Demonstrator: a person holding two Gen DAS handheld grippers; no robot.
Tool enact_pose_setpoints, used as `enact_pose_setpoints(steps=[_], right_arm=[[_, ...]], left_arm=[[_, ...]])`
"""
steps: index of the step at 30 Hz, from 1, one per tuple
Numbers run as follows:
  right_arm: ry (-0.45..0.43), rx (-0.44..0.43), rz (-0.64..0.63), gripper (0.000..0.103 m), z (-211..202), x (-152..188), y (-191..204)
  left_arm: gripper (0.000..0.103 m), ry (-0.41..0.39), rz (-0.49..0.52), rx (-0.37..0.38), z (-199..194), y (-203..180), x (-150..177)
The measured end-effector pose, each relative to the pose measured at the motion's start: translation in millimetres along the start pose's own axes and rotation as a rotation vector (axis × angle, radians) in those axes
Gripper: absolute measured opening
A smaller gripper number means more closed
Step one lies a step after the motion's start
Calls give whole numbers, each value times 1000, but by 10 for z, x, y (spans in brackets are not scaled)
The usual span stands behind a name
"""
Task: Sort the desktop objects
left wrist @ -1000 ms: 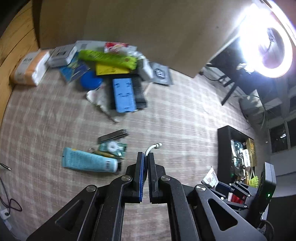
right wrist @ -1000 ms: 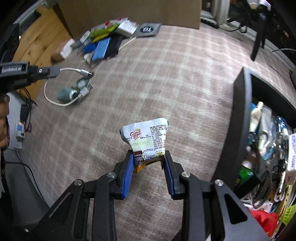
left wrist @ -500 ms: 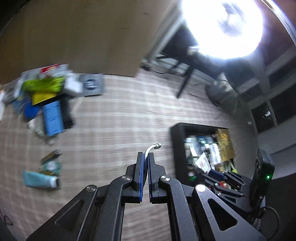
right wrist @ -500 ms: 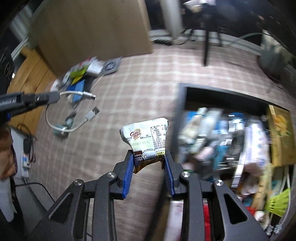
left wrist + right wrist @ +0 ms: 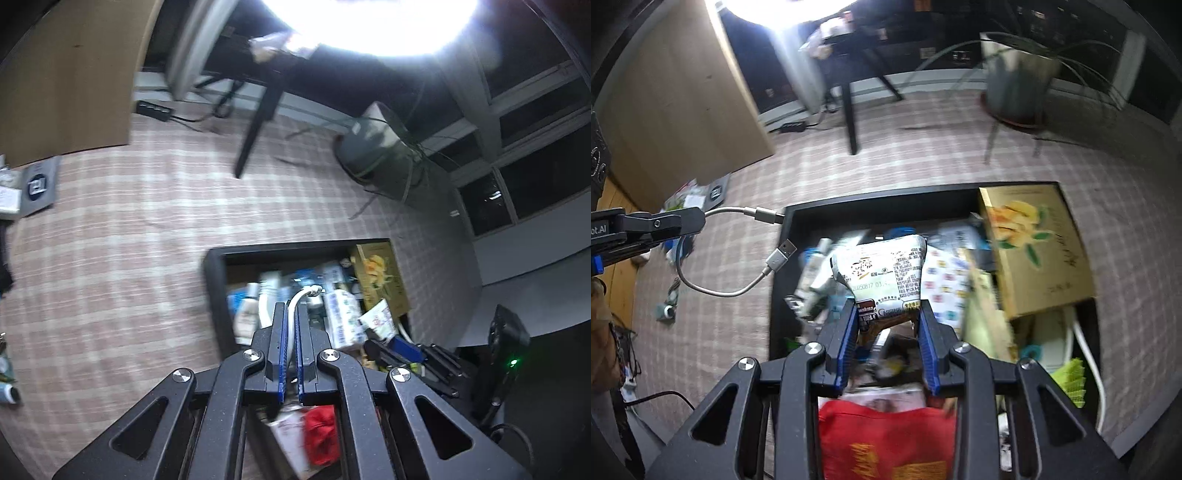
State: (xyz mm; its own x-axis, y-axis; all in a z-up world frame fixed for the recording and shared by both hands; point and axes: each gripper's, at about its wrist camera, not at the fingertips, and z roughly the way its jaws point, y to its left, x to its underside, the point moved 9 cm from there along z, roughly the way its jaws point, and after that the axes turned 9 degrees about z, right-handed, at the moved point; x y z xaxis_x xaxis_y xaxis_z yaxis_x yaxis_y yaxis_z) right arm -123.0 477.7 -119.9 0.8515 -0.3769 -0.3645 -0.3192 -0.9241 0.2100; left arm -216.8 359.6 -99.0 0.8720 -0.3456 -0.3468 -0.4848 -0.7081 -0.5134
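Note:
My left gripper (image 5: 291, 314) is shut on a white USB cable (image 5: 295, 302), whose end curls up past the fingertips over the black bin (image 5: 214, 269). In the right wrist view the same gripper (image 5: 698, 219) enters from the left, and the cable (image 5: 716, 291) loops down with both plugs free by the bin's left wall. My right gripper (image 5: 888, 306) is shut on a white creamer packet (image 5: 882, 269) held above the black bin (image 5: 777, 280), which is crammed with packets, bottles and a yellow box (image 5: 1034, 251).
A checked cloth (image 5: 110, 266) covers the surface. Leftover items lie at the far left (image 5: 37, 184), by a cardboard panel (image 5: 62, 81). A potted plant (image 5: 1015, 85) and a stand's legs (image 5: 849, 118) are beyond the bin. A red bag (image 5: 886, 439) lies in the bin's near end.
Both grippers have swept from the cloth and the pile of items across to above the black bin, each keeping its load. The bin now fills the lower middle of both views.

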Motion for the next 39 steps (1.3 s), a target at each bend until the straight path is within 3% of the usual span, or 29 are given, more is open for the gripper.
enact_pose_setpoints(steps=[10, 11, 14, 16, 18, 21, 29, 39], right_arm=[[-7, 34, 66, 31, -25, 6, -352], [-7, 37, 66, 31, -24, 4, -364], [-5, 35, 53, 35, -21, 16, -352], [1, 57, 47, 56, -10, 21, -357], [-14, 74, 50, 62, -22, 7, -362], [-14, 63, 58, 62, -33, 1, -337], [-26, 52, 29, 62, -98, -1, -150], [-43, -31, -59, 62, -216, 51, 477]], left_arm=[[3, 58, -6, 85, 366, -319, -26], [4, 69, 0, 72, 400, -309, -12], [24, 84, 25, -4, 448, -237, 18], [25, 73, 33, -34, 418, -191, 24], [25, 69, 33, -40, 381, -159, 28], [25, 42, 55, -94, 268, -93, 24], [26, -63, 149, -330, -250, 72, 119], [29, -150, 141, -436, -842, 353, 370]])
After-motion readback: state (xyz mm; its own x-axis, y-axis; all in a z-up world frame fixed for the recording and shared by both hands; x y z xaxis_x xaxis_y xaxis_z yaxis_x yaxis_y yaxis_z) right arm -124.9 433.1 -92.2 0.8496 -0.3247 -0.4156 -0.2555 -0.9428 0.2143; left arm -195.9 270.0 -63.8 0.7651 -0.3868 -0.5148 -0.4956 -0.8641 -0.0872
